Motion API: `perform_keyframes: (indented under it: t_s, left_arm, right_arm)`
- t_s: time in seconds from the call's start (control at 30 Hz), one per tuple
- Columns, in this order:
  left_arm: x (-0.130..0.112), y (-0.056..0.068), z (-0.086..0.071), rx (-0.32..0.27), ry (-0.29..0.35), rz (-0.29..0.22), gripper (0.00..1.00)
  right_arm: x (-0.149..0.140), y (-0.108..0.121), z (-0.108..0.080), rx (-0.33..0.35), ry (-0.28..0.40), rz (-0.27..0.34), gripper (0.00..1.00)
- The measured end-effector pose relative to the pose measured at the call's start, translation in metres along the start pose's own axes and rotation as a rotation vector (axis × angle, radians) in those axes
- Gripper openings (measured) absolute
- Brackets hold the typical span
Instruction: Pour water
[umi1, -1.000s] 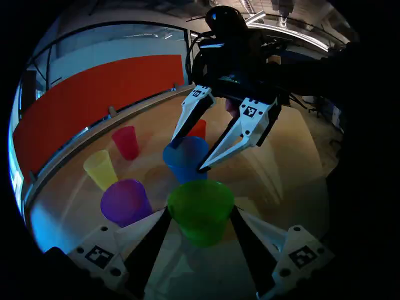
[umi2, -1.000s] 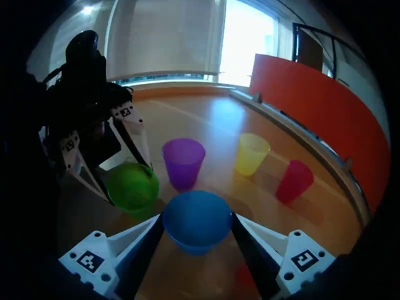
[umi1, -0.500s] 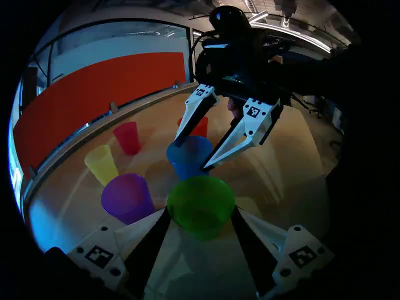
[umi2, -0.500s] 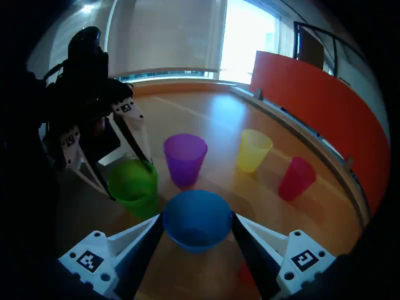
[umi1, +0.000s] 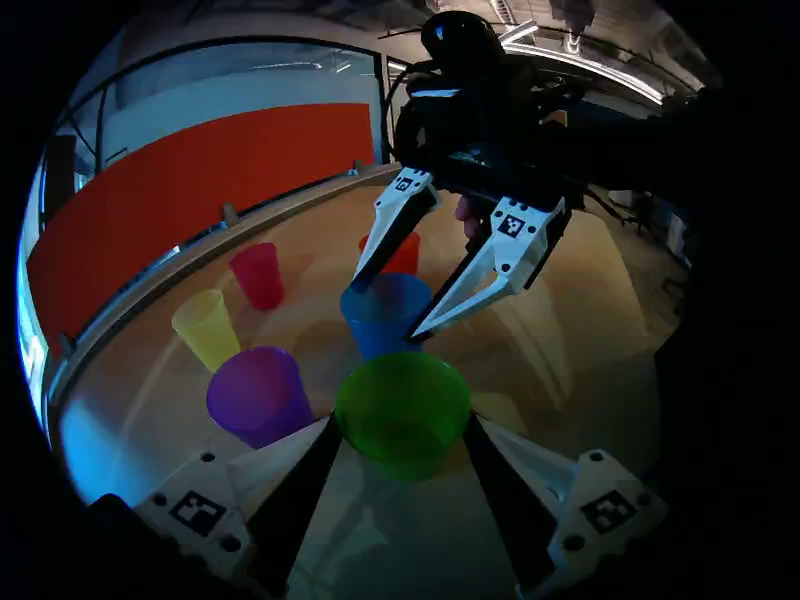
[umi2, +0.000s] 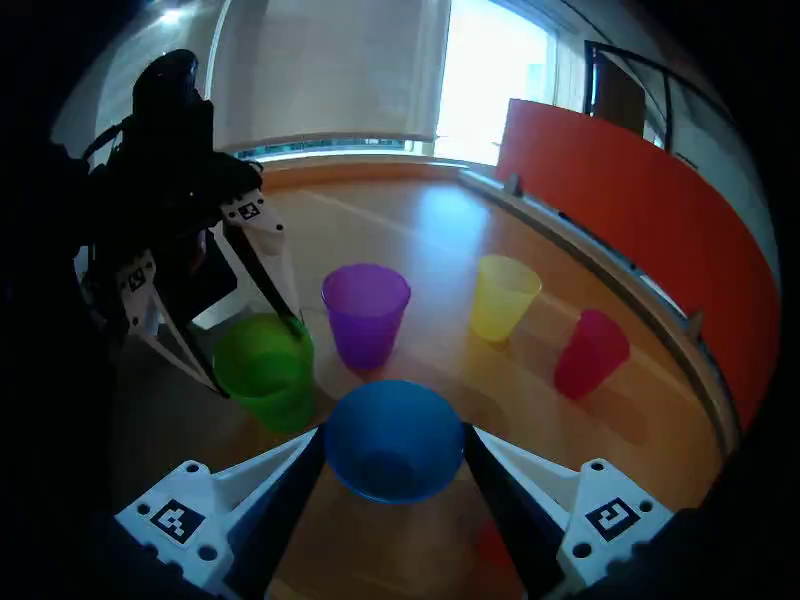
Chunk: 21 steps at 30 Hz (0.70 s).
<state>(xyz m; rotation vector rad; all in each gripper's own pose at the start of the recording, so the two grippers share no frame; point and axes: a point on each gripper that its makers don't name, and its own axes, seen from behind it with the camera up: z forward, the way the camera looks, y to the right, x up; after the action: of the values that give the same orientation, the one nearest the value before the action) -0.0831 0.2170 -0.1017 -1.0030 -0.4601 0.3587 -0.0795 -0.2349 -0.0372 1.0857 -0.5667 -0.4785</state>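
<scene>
1. Between the fingers of your left claw (umi1: 402, 432) sits the green cup (umi1: 403, 395). Both fingers press its sides, and it's upright, mouth facing the camera.
2. Your right claw (umi2: 393, 440) is clamped the same way on the blue cup (umi2: 392, 462), and that one is level too.
3. From the left gripper view, blue hangs just beyond green. They're near each other, but no rim is over the other.
4. Progress, as I judge it: both cups are grasped and that's all. Nothing is tipped and no stream shows, so the pour hasn't started. You've yet to bring one rim above the other cup and tilt.
5. I can't make out any water. Blue looks darker at the bottom and green shows no clear waterline, so I can't tell which one is your source.
6. I can't tell whether either cup is off the bench (umi2: 430, 235).
7. The purple cup (umi2: 365, 312) stands just beside green, with the yellow cup (umi2: 502, 295) and pink cup (umi2: 590, 352) farther along. An orange cup (umi1: 405, 252) peeks out behind blue. Their contents are too far off to read.
</scene>
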Motion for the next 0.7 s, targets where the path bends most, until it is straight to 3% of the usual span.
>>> perform_keyframes:
  t_s: [0.7]
  left_arm:
    - [-0.0046,0.0002,-0.0001,0.005,-0.027,-0.022,0.88]
  right_arm:
    - [-0.0034,-0.0015,-0.0066,-0.003,-0.001,-0.015,1.0]
